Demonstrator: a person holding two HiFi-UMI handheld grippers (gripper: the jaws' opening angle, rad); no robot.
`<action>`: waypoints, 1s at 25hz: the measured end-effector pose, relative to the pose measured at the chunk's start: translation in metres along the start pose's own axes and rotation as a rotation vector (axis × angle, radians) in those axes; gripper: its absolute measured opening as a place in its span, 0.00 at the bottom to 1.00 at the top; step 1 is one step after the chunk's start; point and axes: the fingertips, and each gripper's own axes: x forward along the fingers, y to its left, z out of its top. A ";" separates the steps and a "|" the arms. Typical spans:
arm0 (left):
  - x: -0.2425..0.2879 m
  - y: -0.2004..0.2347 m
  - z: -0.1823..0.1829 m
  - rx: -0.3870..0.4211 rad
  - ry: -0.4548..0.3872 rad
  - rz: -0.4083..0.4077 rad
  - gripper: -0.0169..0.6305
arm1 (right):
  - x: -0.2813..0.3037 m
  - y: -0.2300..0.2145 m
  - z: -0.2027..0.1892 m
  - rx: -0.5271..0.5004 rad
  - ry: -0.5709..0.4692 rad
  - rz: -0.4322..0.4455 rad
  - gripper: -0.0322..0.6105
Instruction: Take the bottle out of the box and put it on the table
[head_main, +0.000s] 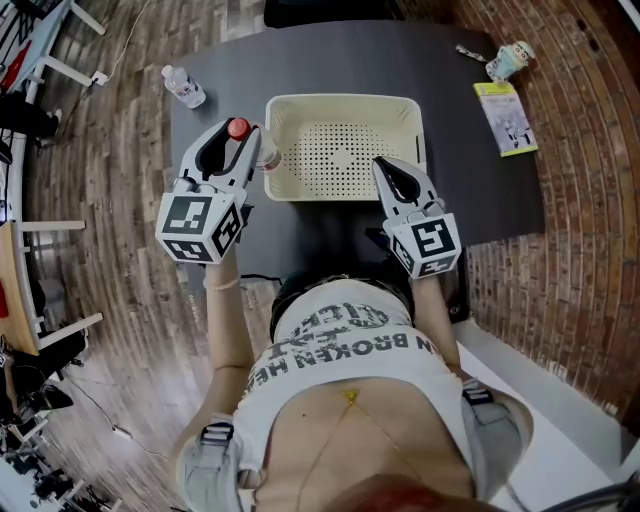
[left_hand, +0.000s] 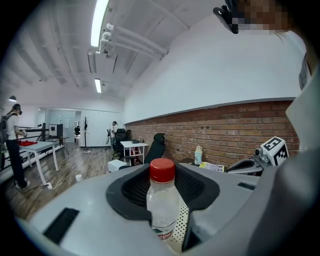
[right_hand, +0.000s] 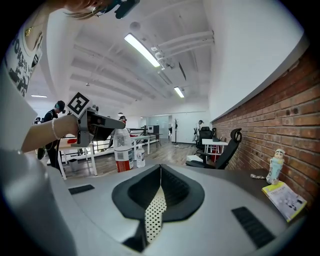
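A clear plastic bottle (head_main: 238, 128) with a red cap stands upright between the jaws of my left gripper (head_main: 236, 142), which is shut on it. The bottle hangs at the left rim of the cream perforated box (head_main: 345, 99) on the dark table (head_main: 480, 190). In the left gripper view the bottle (left_hand: 161, 200) fills the gap between the jaws, with the box's dotted floor just to its right. My right gripper (head_main: 383, 164) is over the box's front right part, shut and empty. Its own view shows the tips (right_hand: 160, 169) meeting above the perforated floor, and the held bottle (right_hand: 121, 145) off to the left.
A second clear bottle (head_main: 183, 85) stands near the table's far left corner. A small figurine bottle (head_main: 508, 60) and a yellow booklet (head_main: 505, 117) lie at the far right. The person's body is against the table's near edge. Brick-patterned floor surrounds the table.
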 end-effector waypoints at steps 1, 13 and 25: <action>-0.004 0.006 0.000 -0.002 -0.003 0.008 0.26 | 0.001 0.002 0.000 0.000 0.001 -0.004 0.06; -0.044 0.061 -0.012 0.006 -0.003 0.030 0.26 | 0.008 0.029 -0.001 0.021 -0.017 -0.091 0.06; -0.061 0.082 -0.026 0.006 0.009 0.003 0.26 | 0.019 0.058 -0.006 0.032 -0.016 -0.118 0.06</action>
